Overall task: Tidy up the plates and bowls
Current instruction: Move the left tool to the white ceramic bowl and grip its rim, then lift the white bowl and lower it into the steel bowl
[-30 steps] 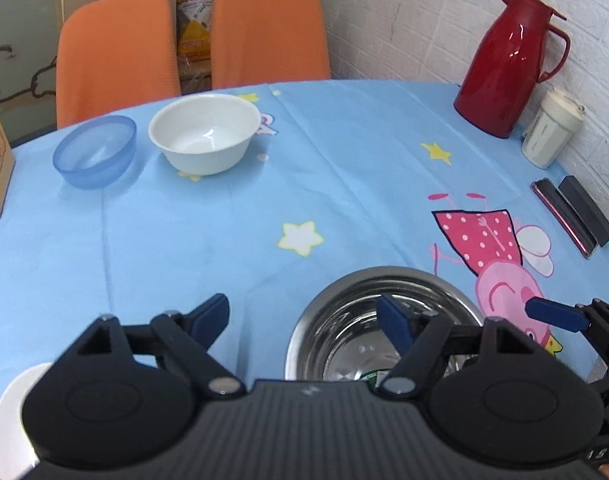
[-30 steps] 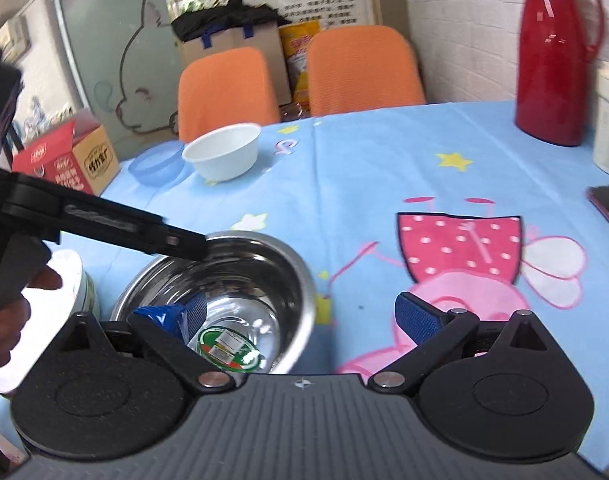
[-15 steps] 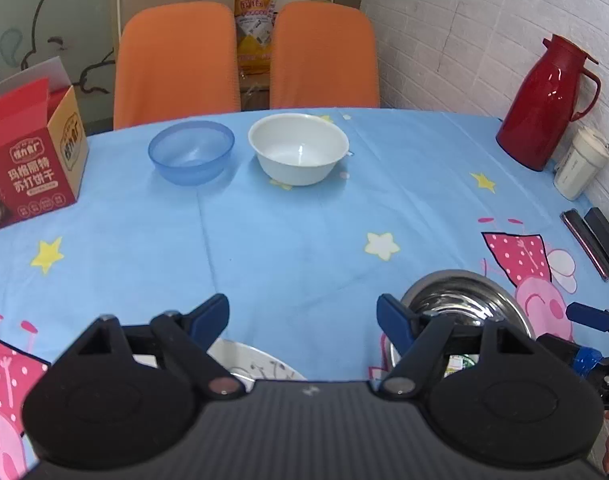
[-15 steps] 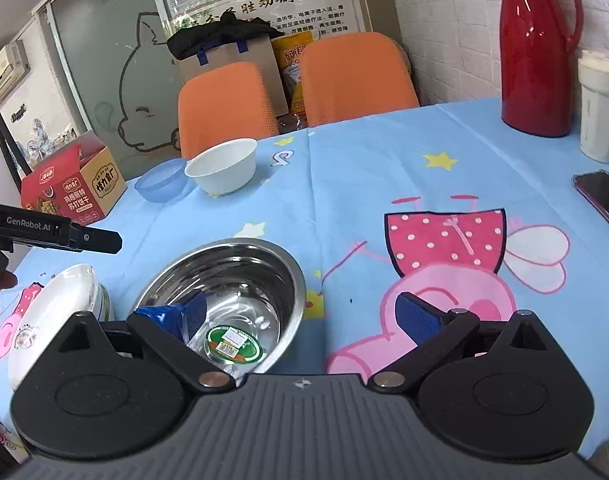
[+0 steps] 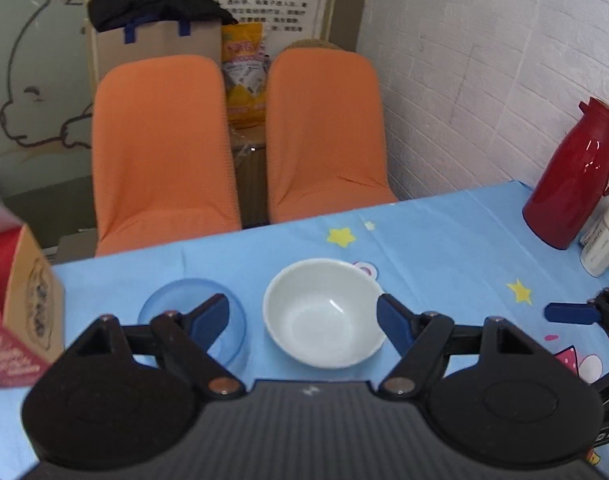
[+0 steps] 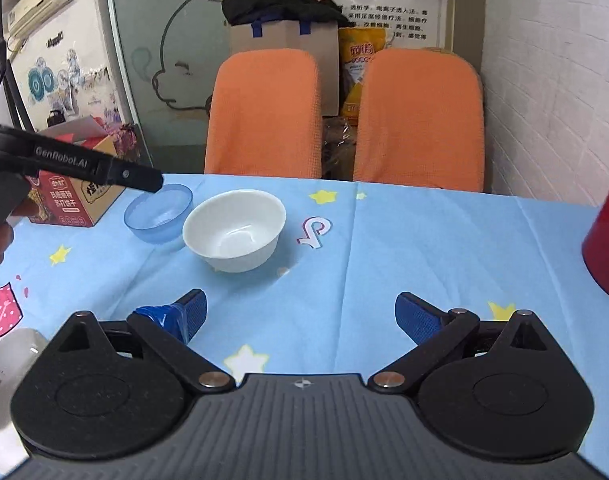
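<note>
Blue tablecloth (image 5: 444, 240): white bowl (image 5: 324, 314) beside blue bowl (image 5: 172, 300), both empty, upright. Left gripper (image 5: 302, 320) and right gripper (image 6: 300, 314) jaws apart, holding nothing; white bowl sits between the left's fingers.

Black tongs (image 5: 302, 320), blue pads (image 6: 194, 314) (white "GenRobot.AI" lettering), silver screws.

blue bowl (image 5: 192, 316) part-hidden (by finger), plate (image 6: 8, 360) cut off

2 wrist views facing the chairs, sharing white bowl (image 5: 324, 314), left nearer
</note>
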Tool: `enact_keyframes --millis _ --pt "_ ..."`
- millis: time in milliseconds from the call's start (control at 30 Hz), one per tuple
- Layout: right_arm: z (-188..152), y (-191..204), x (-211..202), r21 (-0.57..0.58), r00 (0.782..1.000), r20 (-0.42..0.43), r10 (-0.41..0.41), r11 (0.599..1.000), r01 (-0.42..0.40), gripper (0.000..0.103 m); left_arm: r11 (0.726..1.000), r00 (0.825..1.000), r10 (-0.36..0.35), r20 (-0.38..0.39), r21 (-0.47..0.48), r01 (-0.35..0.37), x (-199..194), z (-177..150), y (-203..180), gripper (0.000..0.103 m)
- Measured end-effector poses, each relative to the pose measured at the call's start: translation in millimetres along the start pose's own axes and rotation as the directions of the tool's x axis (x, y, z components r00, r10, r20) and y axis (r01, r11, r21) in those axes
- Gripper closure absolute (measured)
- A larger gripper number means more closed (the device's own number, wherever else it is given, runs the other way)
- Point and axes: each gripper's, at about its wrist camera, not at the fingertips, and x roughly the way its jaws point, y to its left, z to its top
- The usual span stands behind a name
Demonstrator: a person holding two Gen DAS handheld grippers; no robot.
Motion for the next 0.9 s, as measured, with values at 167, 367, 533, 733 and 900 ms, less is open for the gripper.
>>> enact_keyframes --millis 167,367,533,733,900 --pt "17.8 -0.4 61.6 -0.013 0.996 -0.082 0.035 0.999 -0.036 0.015 0.997 0.992 -0.072 -0.102 0.032 0.076 69.0 27.7 5.9 0.028" --pt "13.2 12.7 96.9 -0.073 0.988 -0.13 0.081 0.993 -0.091 0.015 0.996 0.982 -0.051 -0.179 0.066 0.064 119.9 24.9 14.1 0.029" --pt "15.4 11.6 107.0 -0.07 0.991 -0.114 0.075 0.994 -0.083 0.015 0.994 0.98 -0.01 -0.2 0.104 0.032 133.8 20.5 8.3 0.029" --pt "8.9 24.5 120.0 -0.118 0.983 -0.145 0.11 0.985 -0.128 0.015 0.986 0.975 0.027 -0.222 0.168 0.011 146.2 18.2 -2.2 0.028" --pt "12.0 34.4 139.7 -0.144 0.985 -0.139 0.104 0.982 -0.124 0.015 0.987 0.969 0.022 -0.245 0.159 0.017 152.7 14.5 -4.1 0.03"
